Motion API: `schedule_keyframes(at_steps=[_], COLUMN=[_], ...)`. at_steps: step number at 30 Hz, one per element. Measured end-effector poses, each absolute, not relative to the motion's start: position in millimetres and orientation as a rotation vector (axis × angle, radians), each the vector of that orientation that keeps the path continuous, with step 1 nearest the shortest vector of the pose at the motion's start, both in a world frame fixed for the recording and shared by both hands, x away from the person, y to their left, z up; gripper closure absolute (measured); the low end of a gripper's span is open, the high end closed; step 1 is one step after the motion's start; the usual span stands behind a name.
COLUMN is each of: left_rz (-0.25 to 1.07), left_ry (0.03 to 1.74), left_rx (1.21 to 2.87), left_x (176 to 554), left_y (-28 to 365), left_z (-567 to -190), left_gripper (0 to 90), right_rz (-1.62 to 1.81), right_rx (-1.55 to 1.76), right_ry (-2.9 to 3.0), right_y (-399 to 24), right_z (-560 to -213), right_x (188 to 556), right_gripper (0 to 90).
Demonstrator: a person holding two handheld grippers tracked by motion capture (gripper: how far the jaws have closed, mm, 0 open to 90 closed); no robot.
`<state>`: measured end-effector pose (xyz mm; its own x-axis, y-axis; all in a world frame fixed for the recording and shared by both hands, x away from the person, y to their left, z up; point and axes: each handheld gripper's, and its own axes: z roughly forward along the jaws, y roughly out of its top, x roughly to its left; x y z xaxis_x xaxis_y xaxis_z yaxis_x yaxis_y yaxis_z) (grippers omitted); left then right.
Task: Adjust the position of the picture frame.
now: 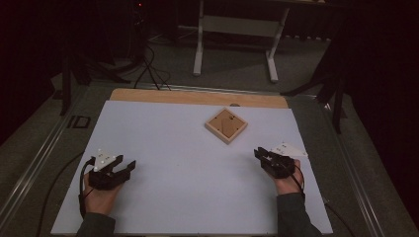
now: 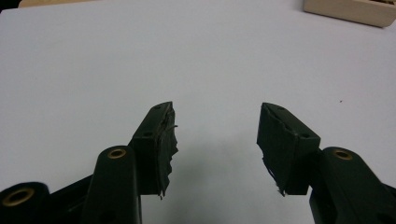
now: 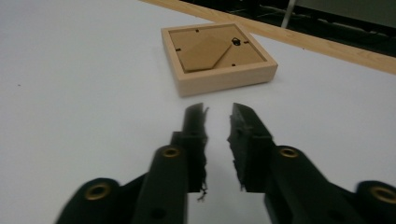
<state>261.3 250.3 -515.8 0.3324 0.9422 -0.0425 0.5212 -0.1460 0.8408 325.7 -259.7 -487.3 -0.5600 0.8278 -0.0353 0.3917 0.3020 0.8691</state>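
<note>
Wooden frame lies face down toward the surface's far edge, right of centre. Your left claw rests near the left edge, jaws apart and empty. Your right claw, near the right edge, stands narrowly apart, gripping nothing.

The small square picture frame has a rim of pale, unvarnished-looking matt wood and a smooth brown board back. It lies on a matt, smooth pale-grey sheet covering a table whose light wooden edge shows at the far side. Both black grippers look like hard, slightly glossy plastic with brass-coloured rivets, their jaw pads faced with rough, frayed black tape.
</note>
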Motion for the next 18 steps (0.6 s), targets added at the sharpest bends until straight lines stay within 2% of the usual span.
schedule_keyframes(at_steps=[7, 18], left_rz=[0.66, 0.659], left_ry=[1.298, 1.297], left_rx=[1.794, 1.797], left_x=[261.1, 261.4], left_y=[249.6, 249.5], left_z=[-515.6, -515.8], left_gripper=[46.3, 46.2], right_rz=[1.169, 1.15], right_rx=[1.051, 0.988], right_ry=[2.093, 2.092], right_y=[-249.5, -236.5], right_z=[-484.9, -473.2], right_x=[332.1, 344.7], right_gripper=[89.0, 89.6])
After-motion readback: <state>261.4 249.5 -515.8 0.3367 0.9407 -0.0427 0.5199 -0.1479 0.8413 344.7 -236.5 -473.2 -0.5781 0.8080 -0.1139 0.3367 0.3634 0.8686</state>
